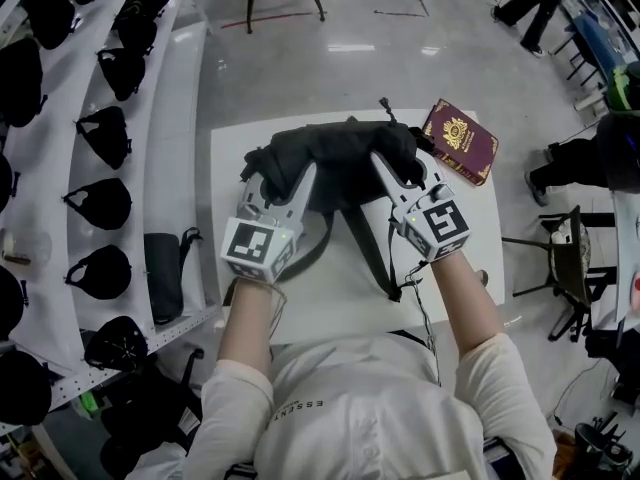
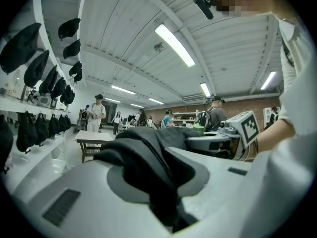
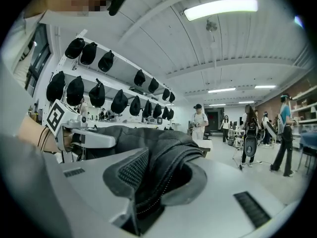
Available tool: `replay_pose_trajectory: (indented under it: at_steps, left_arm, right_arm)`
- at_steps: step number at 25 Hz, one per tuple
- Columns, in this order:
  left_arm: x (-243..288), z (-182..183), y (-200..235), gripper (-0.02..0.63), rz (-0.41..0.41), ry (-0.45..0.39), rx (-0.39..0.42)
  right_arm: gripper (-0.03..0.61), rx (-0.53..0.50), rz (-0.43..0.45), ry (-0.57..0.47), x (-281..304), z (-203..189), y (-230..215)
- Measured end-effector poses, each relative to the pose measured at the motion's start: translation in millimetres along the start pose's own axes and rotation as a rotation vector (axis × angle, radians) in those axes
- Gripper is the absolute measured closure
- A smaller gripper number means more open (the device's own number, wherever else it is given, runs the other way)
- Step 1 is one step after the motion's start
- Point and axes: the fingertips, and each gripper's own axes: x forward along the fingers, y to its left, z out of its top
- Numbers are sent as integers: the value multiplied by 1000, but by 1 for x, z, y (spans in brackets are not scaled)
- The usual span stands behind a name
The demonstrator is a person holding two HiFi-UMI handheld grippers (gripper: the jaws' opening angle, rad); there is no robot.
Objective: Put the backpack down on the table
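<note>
Lettering on the back of the person's pale shirt [image 1: 300, 406] reads "ESSENT"; whatever follows is lost in a fold. Each gripper's cube carries a black-and-white square marker and no words. The maroon booklet [image 1: 460, 140] at the far right corner of the table [image 1: 470, 253] bears a gold crest, and the gold print around it is too small to read.

At the left, the shelves [image 1: 165, 118] of black bags [image 1: 105, 133] are cut off by the frame edge. The bulk of the backpack [image 1: 335, 158] covers the spot beneath it, so I cannot tell whether its underside touches the table.

The backpack is black, soft and slumped into folds. It sits over the far middle of the white table, just beside the booklet. Its straps [image 1: 372, 253] trail across the tabletop toward the person. The left gripper [image 1: 278, 180] has its jaws clamped on a fold of smooth black cloth at the bag's left side. The right gripper [image 1: 400, 170] has its jaws clamped on a ridge of mesh padding with a stitched edge at the bag's right side.
</note>
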Motion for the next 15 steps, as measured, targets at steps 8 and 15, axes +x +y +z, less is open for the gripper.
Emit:
replay_pose_trajectory:
  at_steps: [8,15]
  left_arm:
    - [-16,-22,-24,526,-12,15,-16]
    - [-36,-38,-39,525,-3,0,-43]
  right_arm:
    - [480,67,0,6,-27,-21,14]
    - [480,101,11,-4,-46,-36,30]
